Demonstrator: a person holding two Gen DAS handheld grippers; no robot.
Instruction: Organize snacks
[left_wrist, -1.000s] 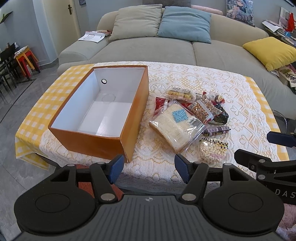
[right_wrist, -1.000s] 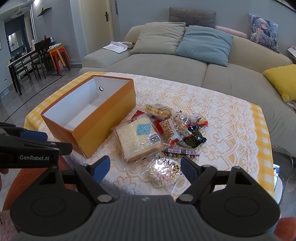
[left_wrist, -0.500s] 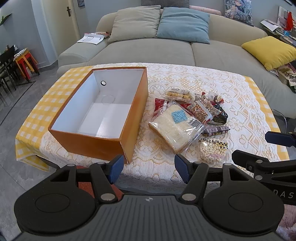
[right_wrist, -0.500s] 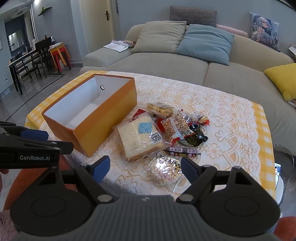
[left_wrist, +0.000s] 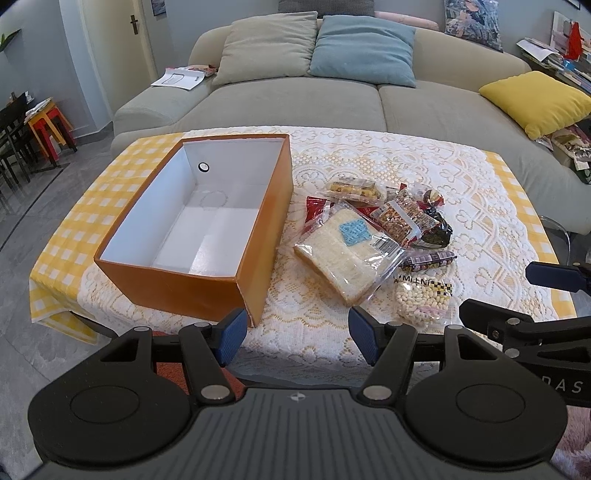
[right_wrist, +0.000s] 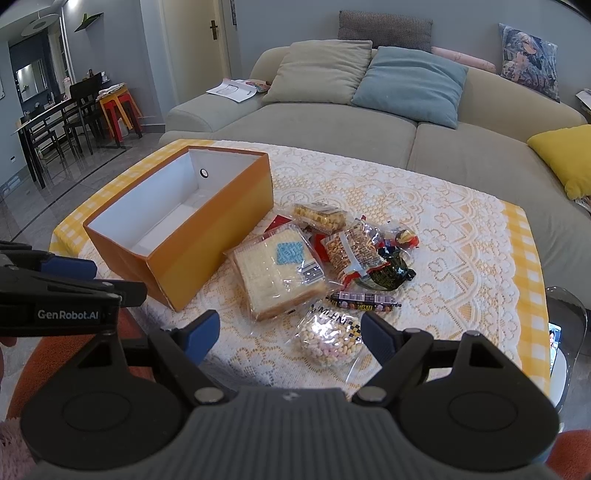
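An open orange box (left_wrist: 258, 236) (right_wrist: 207, 236) with a white, bare inside stands on the left of the table. Right of it lies a pile of snacks: a bagged bread slice (left_wrist: 347, 254) (right_wrist: 277, 277), a clear bag of small puffs (left_wrist: 423, 299) (right_wrist: 328, 338), a dark candy stick (left_wrist: 430, 258) (right_wrist: 364, 297), a peanut pack (left_wrist: 400, 218) (right_wrist: 352, 251) and a pack of yellow bites (left_wrist: 352, 188) (right_wrist: 319, 214). My left gripper (left_wrist: 293, 341) is open and empty at the table's near edge. My right gripper (right_wrist: 290, 338) is open and empty just before the puffs bag.
The table has a white lace cloth (left_wrist: 388, 155) over yellow check. A grey sofa (left_wrist: 295, 99) with cushions stands behind it. Dining chairs and red stools (right_wrist: 118, 110) stand far left. The right gripper's finger (left_wrist: 554, 275) shows at the left view's right edge.
Both grippers have crept slightly forward toward the table; the box and snacks look a little nearer. Nothing on the table has moved.
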